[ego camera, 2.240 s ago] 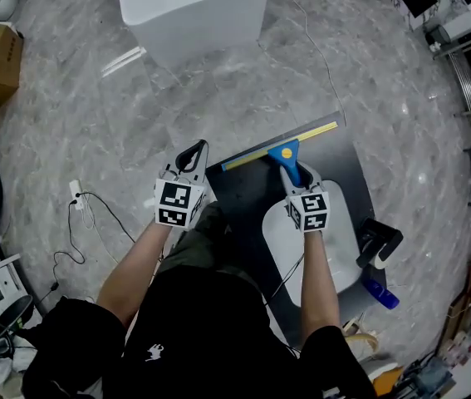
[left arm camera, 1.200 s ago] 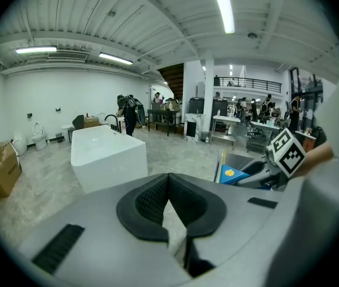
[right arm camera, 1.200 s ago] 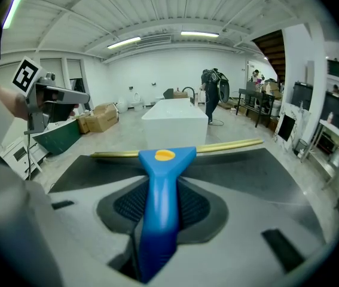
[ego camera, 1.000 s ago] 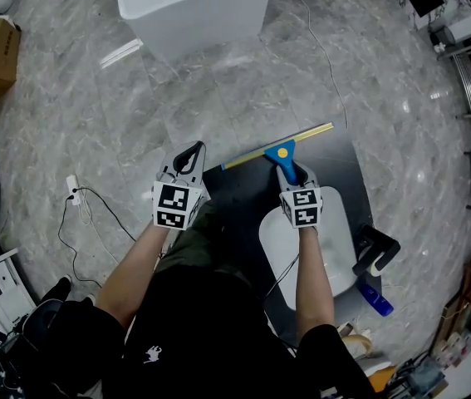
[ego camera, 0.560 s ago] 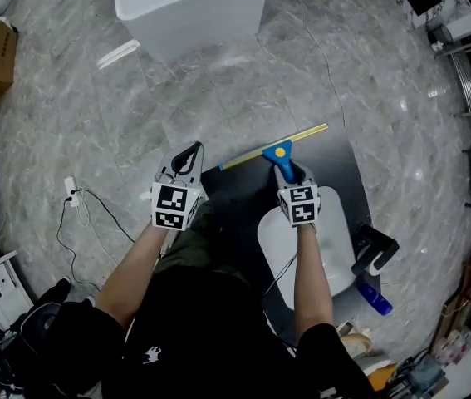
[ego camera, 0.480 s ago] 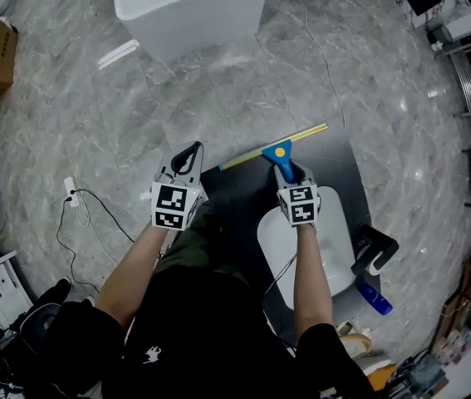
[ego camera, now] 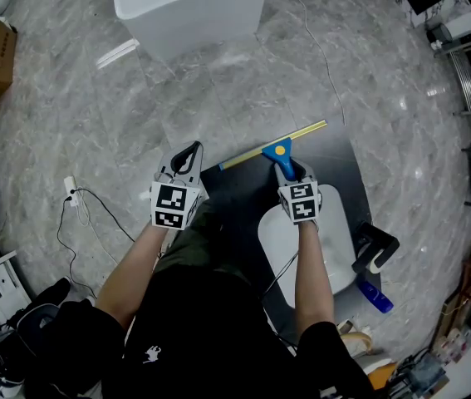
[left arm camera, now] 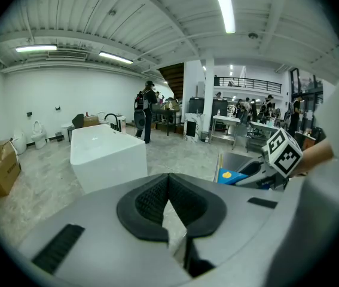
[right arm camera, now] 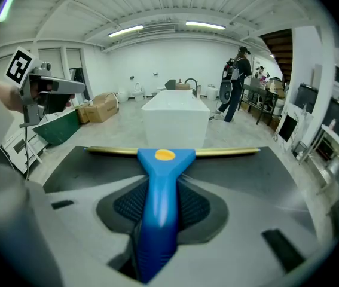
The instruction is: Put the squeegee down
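The squeegee has a blue handle with a yellow dot and a long yellow blade. My right gripper is shut on the handle, with the blade lying along the far edge of a dark panel. In the right gripper view the blade spans the dark panel from left to right. My left gripper is held left of the panel, jaws shut with nothing between them. In the left gripper view the pads meet, and the squeegee head shows at right.
A white bathtub stands on the marble floor beyond the panel. A white toilet sits under my right arm, with a blue bottle and black tool to its right. A cable and socket lie at left. People stand far off.
The squeegee and right gripper have shifted slightly up and left in the head view since the earliest frame; over the last second both grippers hold still.
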A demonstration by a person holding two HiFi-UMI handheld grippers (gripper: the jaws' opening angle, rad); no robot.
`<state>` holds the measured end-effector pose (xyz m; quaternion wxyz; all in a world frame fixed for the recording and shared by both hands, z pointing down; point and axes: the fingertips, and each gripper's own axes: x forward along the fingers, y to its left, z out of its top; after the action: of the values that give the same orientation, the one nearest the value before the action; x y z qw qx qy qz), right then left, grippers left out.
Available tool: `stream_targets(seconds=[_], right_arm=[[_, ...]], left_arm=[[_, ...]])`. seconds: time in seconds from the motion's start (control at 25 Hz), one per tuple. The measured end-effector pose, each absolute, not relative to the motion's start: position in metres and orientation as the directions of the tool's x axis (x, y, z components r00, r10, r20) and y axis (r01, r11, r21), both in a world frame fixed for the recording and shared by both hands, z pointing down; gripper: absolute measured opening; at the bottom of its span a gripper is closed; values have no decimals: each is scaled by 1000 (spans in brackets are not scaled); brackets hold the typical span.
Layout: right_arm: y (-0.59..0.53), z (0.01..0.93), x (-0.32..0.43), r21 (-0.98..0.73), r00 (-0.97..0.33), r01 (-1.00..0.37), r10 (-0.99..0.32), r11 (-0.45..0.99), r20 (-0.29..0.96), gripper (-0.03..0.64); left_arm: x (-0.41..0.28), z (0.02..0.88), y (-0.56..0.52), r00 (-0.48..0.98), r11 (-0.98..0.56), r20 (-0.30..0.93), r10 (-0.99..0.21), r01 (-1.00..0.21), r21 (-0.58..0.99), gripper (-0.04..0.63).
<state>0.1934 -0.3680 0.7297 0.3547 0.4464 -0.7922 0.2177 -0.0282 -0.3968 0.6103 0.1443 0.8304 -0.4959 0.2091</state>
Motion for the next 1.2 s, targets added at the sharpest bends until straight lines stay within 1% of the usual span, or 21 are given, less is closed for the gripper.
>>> stream_targets(seconds=[0.24, 0.4, 0.48, 0.76, 0.84, 0.96, 1.04, 1.12, 1.2], right_arm=[[-368, 727, 192, -15, -354, -856, -563, 517, 747, 138], [-365, 716, 192, -35, -391, -847, -576, 531, 718, 232], [-363, 706, 195, -49, -399, -857, -601, 513, 692, 252], [-349, 669, 208, -109, -422, -883, -670, 457, 611, 249], [-343, 657, 212, -111, -418, -889, -691, 444, 590, 198], [-335, 638, 219, -116, -401, -905, -731, 409, 553, 96], [-327, 624, 225, -125, -390, -915, -757, 384, 524, 40], [-318, 611, 229, -135, -384, -920, -778, 368, 497, 3], [-306, 598, 231, -147, -384, -922, -793, 359, 472, 2]], left_arm=[[-32, 605, -395, 418, -465, 488, -766, -885, 28, 2], [-30, 599, -391, 420, -465, 476, -773, -885, 25, 2], [-25, 594, -386, 429, -472, 468, -773, -881, 29, 2], [-9, 565, -370, 468, -501, 426, -774, -864, 39, 2], [-6, 558, -364, 469, -505, 417, -778, -863, 28, 2], [0, 545, -356, 483, -517, 396, -781, -856, 22, 2], [6, 538, -347, 496, -531, 384, -779, -847, 17, 2], [12, 530, -337, 506, -541, 373, -778, -841, 12, 2], [16, 522, -326, 513, -547, 360, -779, -837, 9, 2]])
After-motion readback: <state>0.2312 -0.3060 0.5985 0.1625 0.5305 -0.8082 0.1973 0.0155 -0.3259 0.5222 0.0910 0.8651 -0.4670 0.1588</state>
